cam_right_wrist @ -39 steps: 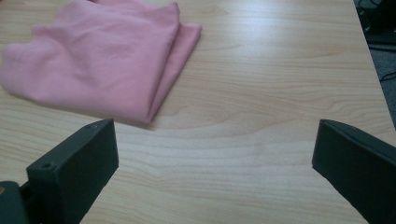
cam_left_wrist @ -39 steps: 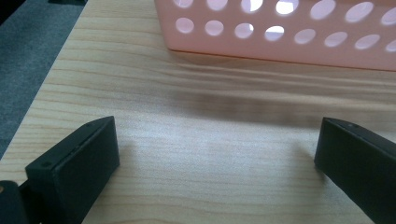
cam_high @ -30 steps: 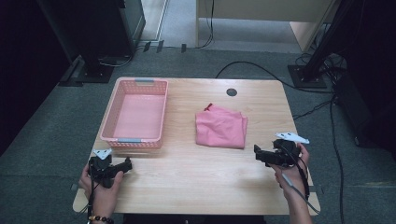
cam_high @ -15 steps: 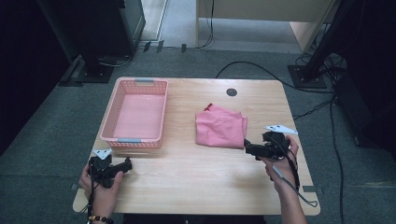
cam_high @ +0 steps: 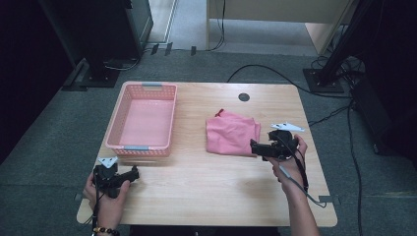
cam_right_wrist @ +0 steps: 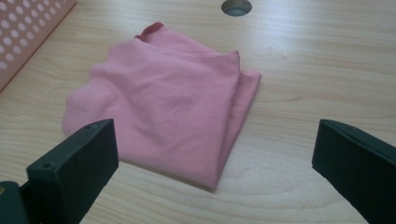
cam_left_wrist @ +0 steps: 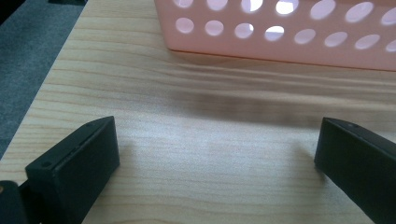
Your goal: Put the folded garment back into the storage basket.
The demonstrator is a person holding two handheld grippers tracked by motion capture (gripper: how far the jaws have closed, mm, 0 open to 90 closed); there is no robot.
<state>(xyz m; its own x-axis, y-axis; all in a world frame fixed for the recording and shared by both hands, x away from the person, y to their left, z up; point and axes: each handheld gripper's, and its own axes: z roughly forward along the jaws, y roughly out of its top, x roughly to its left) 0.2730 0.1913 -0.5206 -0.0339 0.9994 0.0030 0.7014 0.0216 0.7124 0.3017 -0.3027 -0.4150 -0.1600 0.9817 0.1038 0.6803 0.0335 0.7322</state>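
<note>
While the right gripper (cam_high: 255, 146) stood with its jaws spread wide and nothing between them, its tips hung just beside the cloth's (cam_high: 232, 133) near right corner, not yet touching it as far as the high view showed. Seen along its own jaws in the right gripper view, the cloth (cam_right_wrist: 168, 116) lay ahead and between them, folded flat, its layered edge running down toward the right gripper (cam_right_wrist: 210, 154) and its folded corner nearest.

To do the grasp well, I judged, the tips should have gone down at that layered edge so that one jaw slid under all the layers and the other closed on top; a pinch on the top layer alone would likely have let the fold fall open on lifting. A low, flat approach along the table (cam_high: 211, 187) would have suited a thin cloth better than a steep one, which might only push it away and wrinkle it.

Well left of the cloth stood the basket (cam_high: 118, 129), empty and pink, a likely place to put it. The left gripper (cam_high: 132, 173) rested on the table far to the cloth's left, just before the basket's near wall, its jaws likewise wide apart and empty; the left gripper view showed the basket (cam_left_wrist: 280, 32) close ahead of the left gripper (cam_left_wrist: 217, 149).
</note>
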